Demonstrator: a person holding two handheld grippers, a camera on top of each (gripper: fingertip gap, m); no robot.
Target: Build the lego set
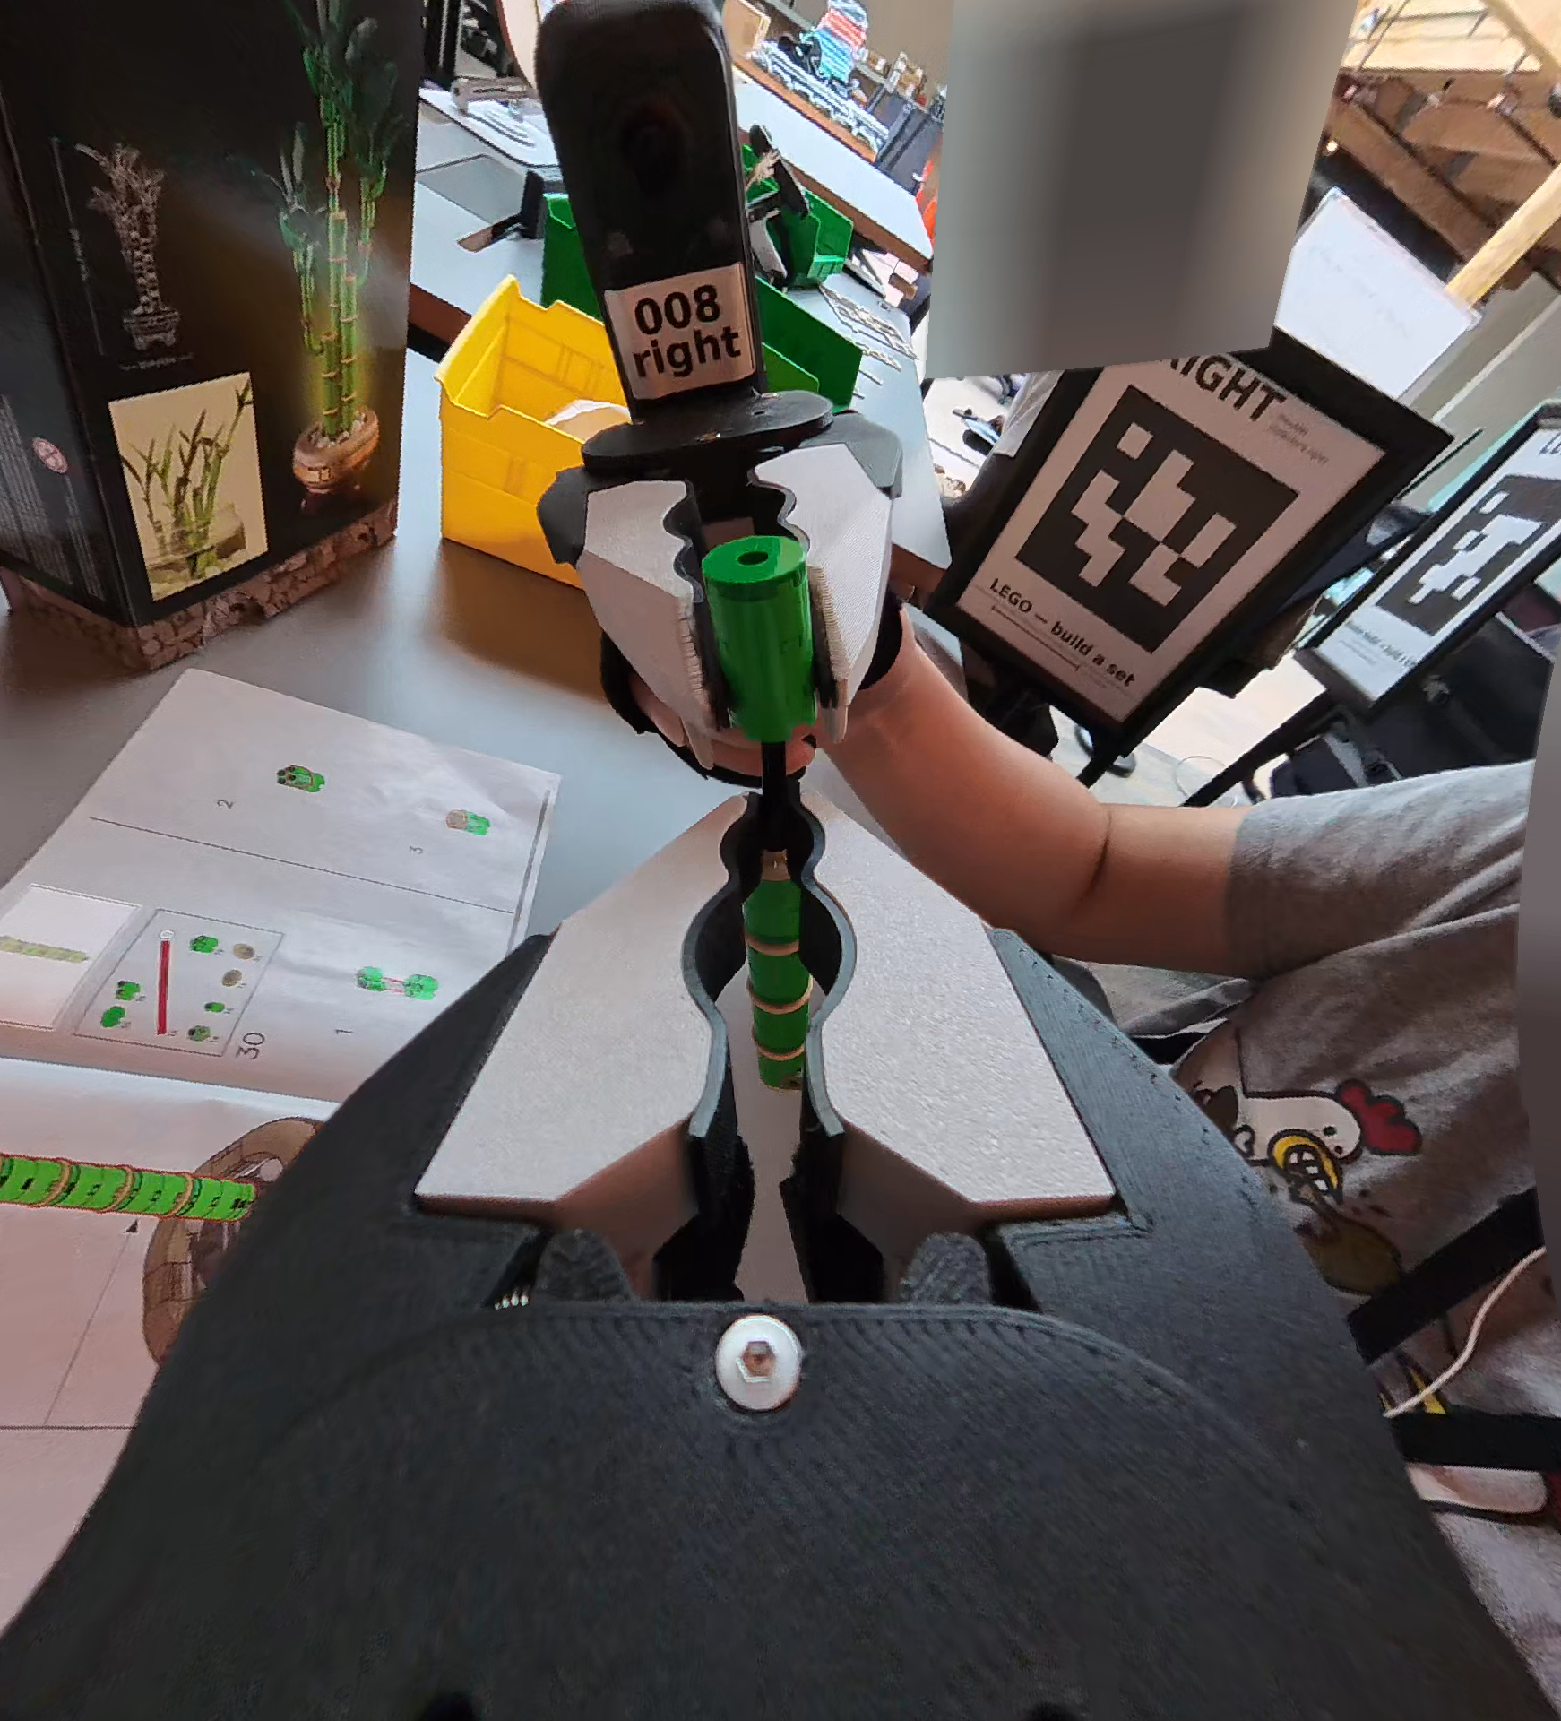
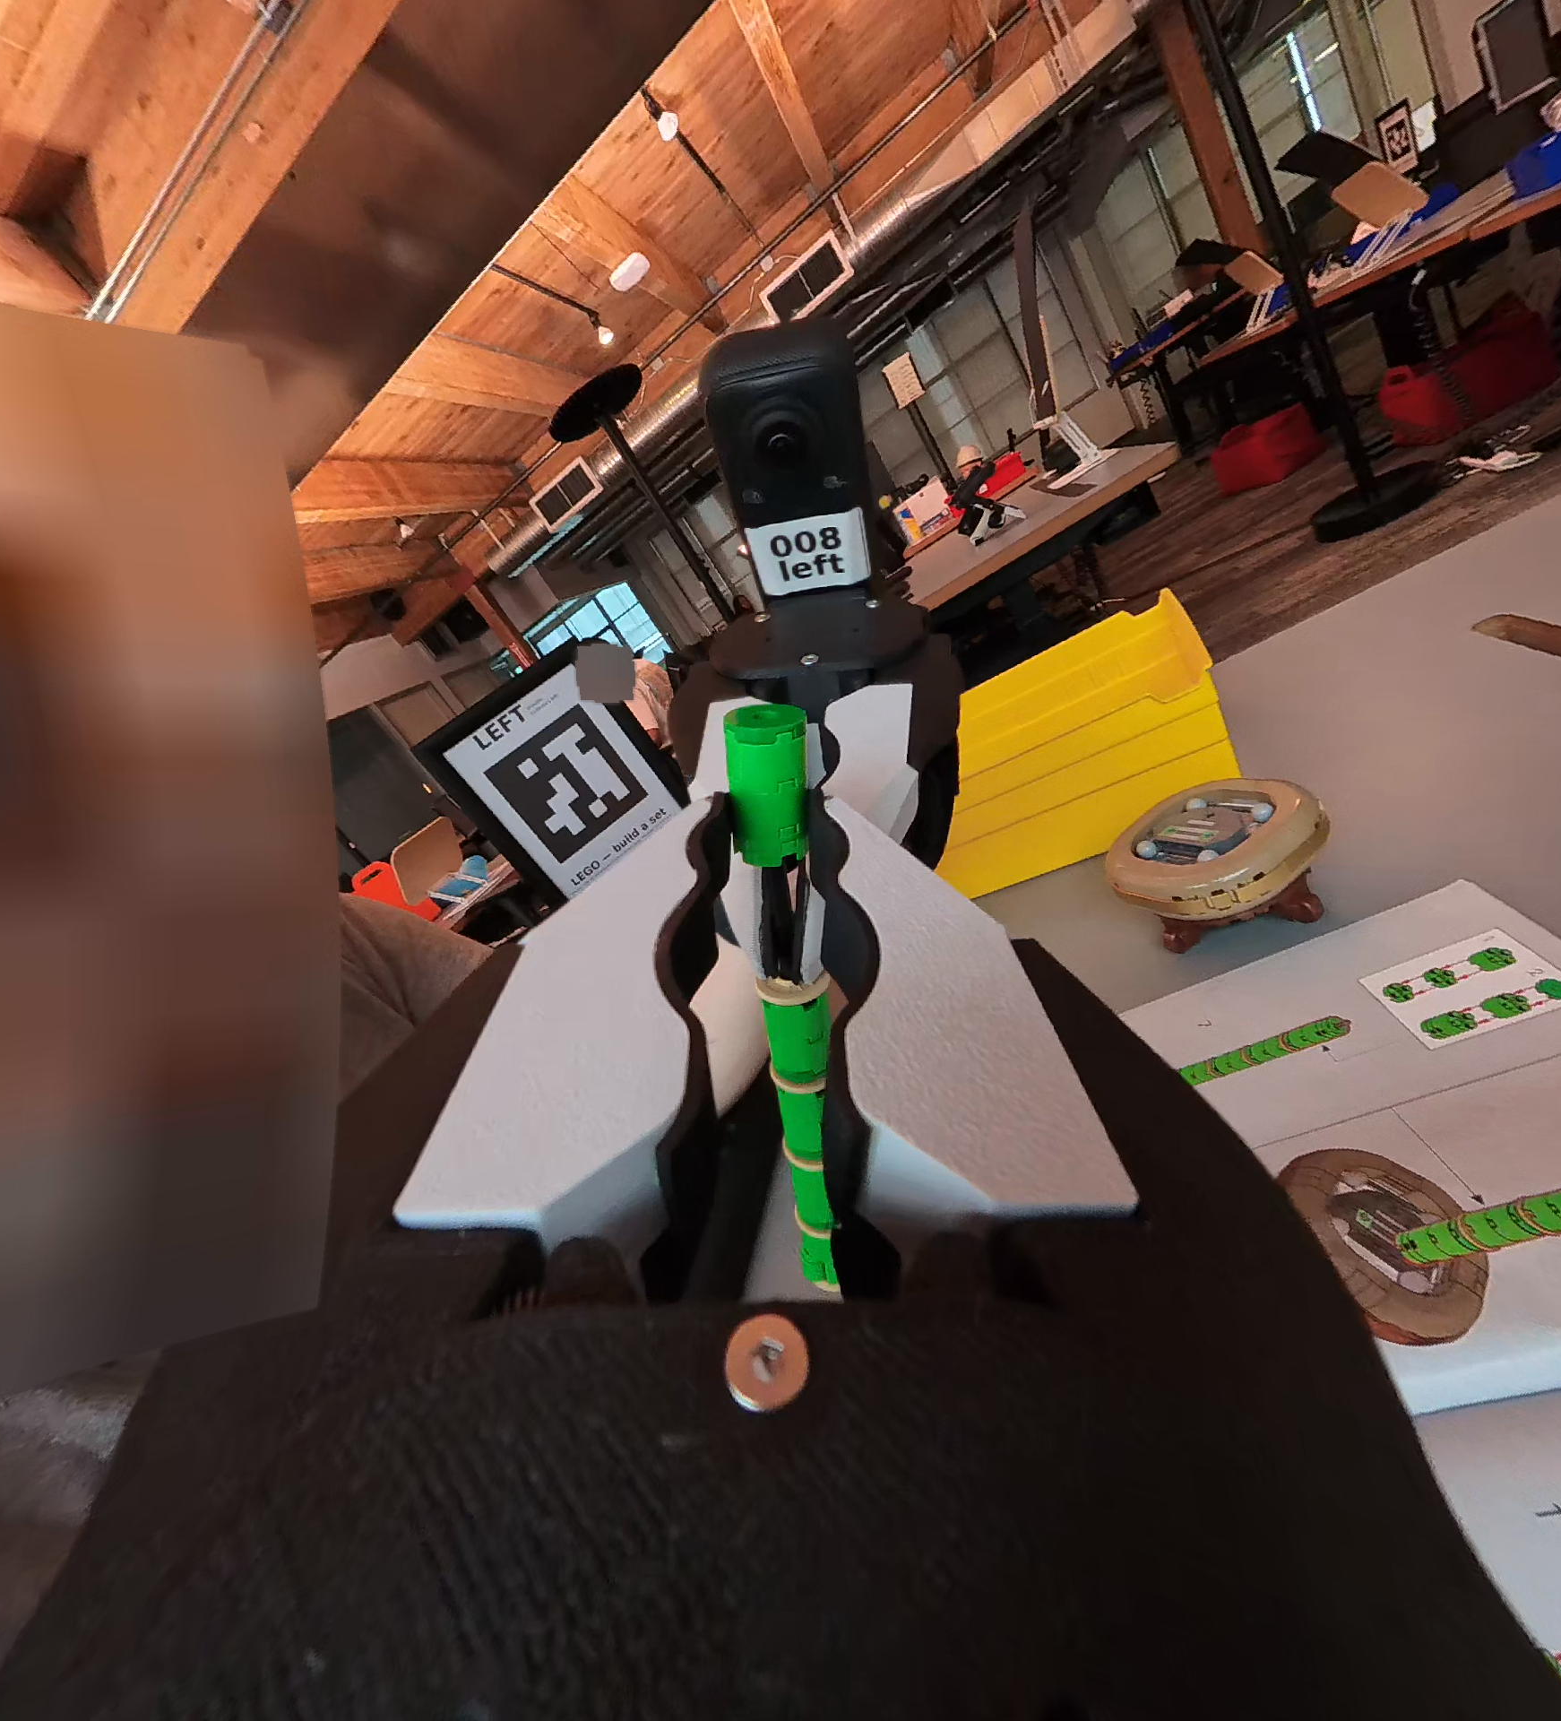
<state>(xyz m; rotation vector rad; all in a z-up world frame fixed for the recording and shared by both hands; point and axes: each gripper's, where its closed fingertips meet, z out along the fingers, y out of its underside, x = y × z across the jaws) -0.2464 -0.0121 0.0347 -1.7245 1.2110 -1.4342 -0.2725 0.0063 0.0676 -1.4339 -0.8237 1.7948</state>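
My left gripper (image 1: 772, 810) is shut on the black axle (image 1: 775, 782) of a green stalk with tan rings (image 1: 779, 978), which runs back through the gap between my fingers. My right gripper (image 1: 772, 726) faces it from above, shut on a plain green cylinder (image 1: 763, 643) threaded on the same axle. In the right wrist view the right gripper (image 2: 763, 819) grips that cylinder (image 2: 763, 782) at its tips. The axle (image 2: 786, 903) and ringed stalk (image 2: 800, 1117) hang below it through the finger gap. All of this is held in the air above the table.
An open instruction booklet (image 1: 293, 885) lies on the grey table (image 1: 442, 652); it also shows in the right wrist view (image 2: 1410, 1071). A tan round pot base (image 2: 1219, 857), a yellow bin (image 1: 516, 447), green bins (image 1: 795, 326) and the set box (image 1: 181, 326) stand around. Marker boards (image 1: 1158, 531) stand behind a person's arm (image 1: 1037, 838). The grippers are tip to tip, or close to it. The tan round pot base (image 2: 1219, 857) is about equally far from each gripper, around 30 cm.
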